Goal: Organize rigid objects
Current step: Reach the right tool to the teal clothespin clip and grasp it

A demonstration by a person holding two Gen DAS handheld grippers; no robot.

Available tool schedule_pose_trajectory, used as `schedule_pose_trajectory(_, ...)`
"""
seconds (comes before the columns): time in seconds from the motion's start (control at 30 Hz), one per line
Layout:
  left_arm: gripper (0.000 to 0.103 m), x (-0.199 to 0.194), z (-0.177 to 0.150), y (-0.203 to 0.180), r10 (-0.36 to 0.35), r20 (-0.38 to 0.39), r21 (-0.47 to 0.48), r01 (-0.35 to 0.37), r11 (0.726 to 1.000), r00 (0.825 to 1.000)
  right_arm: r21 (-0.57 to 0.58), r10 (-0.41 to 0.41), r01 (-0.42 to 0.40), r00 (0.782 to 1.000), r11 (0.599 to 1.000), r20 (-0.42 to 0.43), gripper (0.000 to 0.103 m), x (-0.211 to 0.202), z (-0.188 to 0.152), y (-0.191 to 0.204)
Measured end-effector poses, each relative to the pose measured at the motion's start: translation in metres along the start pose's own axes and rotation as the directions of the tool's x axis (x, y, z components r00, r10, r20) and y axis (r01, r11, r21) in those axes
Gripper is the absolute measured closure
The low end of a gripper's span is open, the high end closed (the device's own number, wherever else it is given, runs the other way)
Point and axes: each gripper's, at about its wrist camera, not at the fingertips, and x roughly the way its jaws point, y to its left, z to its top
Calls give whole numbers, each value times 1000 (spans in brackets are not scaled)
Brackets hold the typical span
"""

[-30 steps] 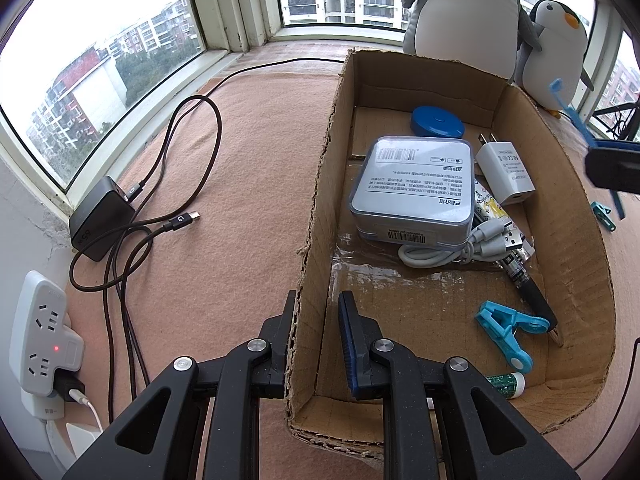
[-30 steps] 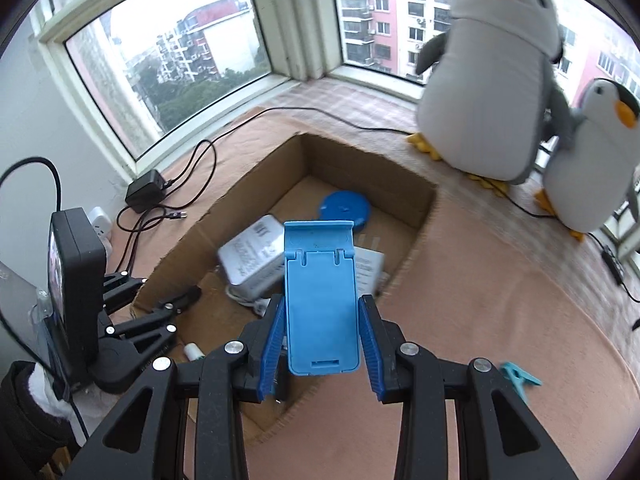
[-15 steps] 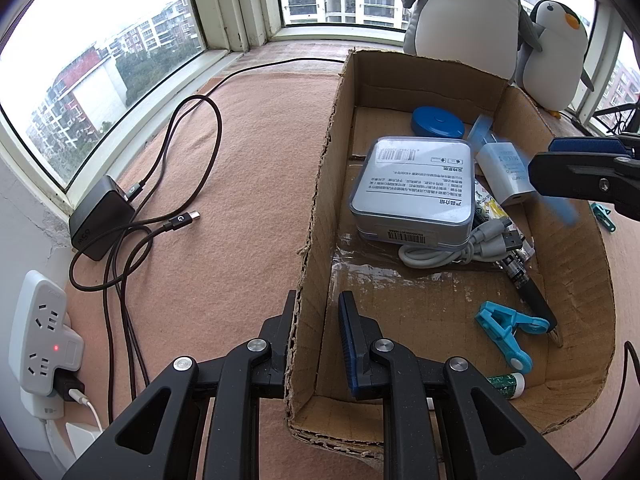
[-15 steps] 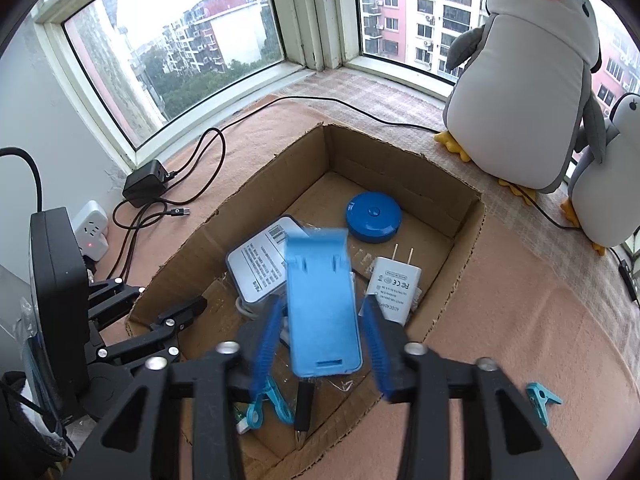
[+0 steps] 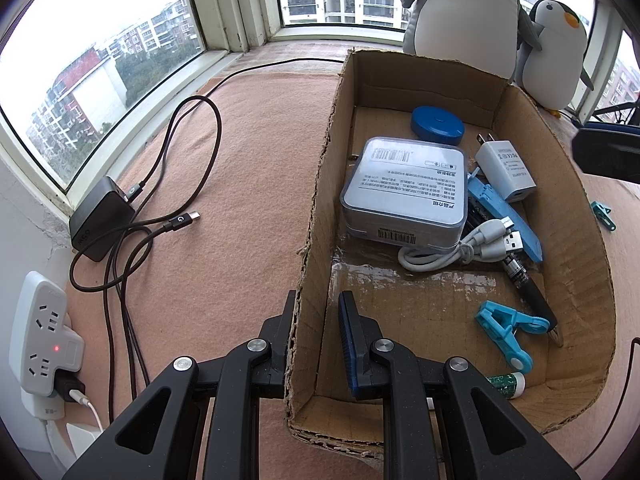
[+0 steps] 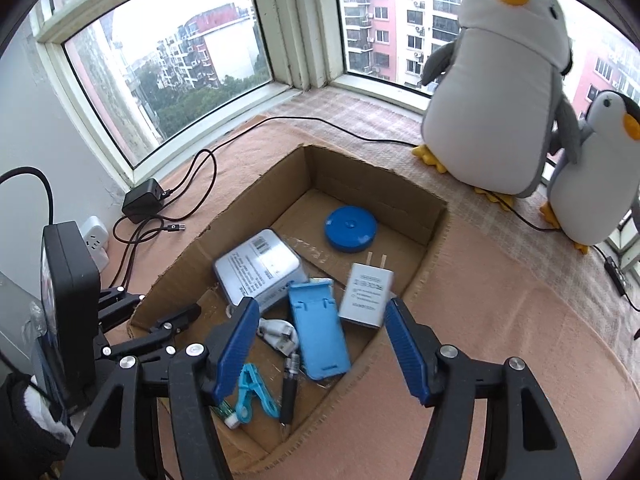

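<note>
The right tool (image 6: 320, 344) hangs wide open and empty above the cardboard box (image 5: 568, 184). The blue phone stand (image 6: 320, 332) lies inside, between the grey case (image 5: 406, 190) with its barcode label and the white charger (image 5: 506, 170). The left tool (image 5: 316, 328) pinches the box wall. The black adapter (image 5: 100, 224) reads "65W".

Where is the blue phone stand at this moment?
The blue phone stand lies inside the cardboard box, between the grey case and the white charger, partly over the white cable. The open right tongs hover above it.
</note>
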Motion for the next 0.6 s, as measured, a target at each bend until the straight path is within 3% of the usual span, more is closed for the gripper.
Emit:
schedule_pose_trajectory(0.27,84,0,1,0,1,0,2,-1,1000,1000,68,-39,39,999,997,1,41,-22,-21,-51)
schedule_pose_trajectory(0.6,84,0,1,-1,1,-1,2,-1,1000,1000,169,-86,98,993,981,-79,41,-22,-57,-138)
